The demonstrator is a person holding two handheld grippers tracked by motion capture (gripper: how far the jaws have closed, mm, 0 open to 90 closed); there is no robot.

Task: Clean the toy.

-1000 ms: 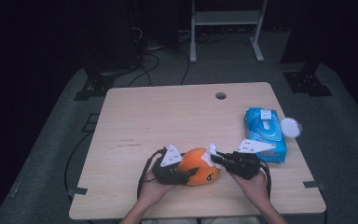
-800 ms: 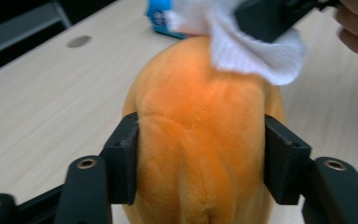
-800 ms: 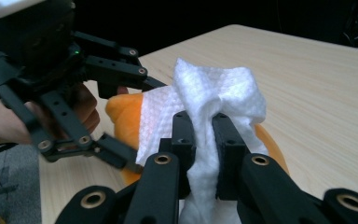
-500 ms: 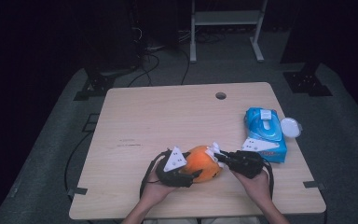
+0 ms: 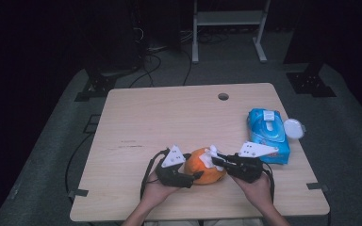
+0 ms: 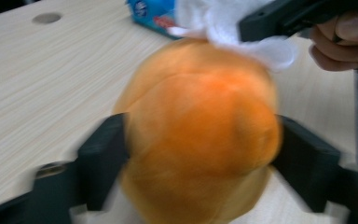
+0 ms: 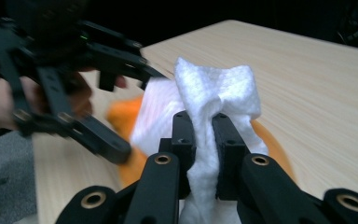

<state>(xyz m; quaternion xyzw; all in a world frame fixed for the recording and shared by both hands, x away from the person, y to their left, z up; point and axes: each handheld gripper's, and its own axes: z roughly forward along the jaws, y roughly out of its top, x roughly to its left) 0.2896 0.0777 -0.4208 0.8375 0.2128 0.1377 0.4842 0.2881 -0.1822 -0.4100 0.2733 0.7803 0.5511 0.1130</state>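
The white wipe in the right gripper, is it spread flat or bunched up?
Bunched up: the right gripper pinches the white wipe into a crumpled wad against the orange ball.

A dark room around me, my pale wooden table (image 5: 169, 122) with a round hole (image 5: 223, 96), grey floor mat (image 5: 56, 155), white shelf frame (image 5: 228, 23) behind, tangled cables (image 5: 151, 56) beyond.

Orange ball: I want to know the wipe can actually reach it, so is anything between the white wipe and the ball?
Nothing visible. The right gripper pinches the white wipe against the orange ball, held between the left gripper's jaws.
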